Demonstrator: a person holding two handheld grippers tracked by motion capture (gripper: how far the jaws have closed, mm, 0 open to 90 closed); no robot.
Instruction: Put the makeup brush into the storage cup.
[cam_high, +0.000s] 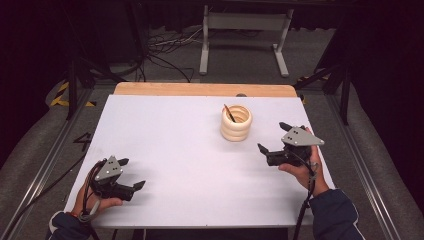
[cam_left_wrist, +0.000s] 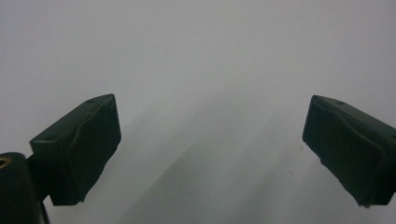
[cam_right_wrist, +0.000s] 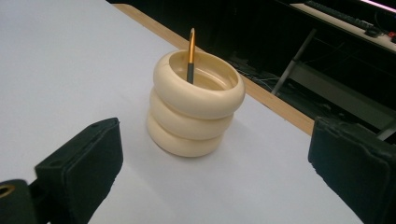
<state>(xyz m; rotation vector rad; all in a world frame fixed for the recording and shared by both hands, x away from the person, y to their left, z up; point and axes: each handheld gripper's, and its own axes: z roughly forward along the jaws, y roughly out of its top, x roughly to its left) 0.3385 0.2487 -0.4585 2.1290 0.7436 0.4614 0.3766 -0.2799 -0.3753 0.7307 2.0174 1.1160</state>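
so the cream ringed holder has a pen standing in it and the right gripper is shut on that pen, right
Not quite. The cream ringed holder does have a pen standing in it, but the right gripper is open and apart from it, jaws spread wide short of the holder. The right gripper view shows this.

Glossy cream plastic holder (cam_right_wrist: 196, 109) on matt white table (cam_right_wrist: 56, 70).

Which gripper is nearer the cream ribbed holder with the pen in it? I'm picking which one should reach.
Right. The right gripper sits just right of the cream ribbed holder, jaws facing it; the left gripper is far off at the near-left corner.
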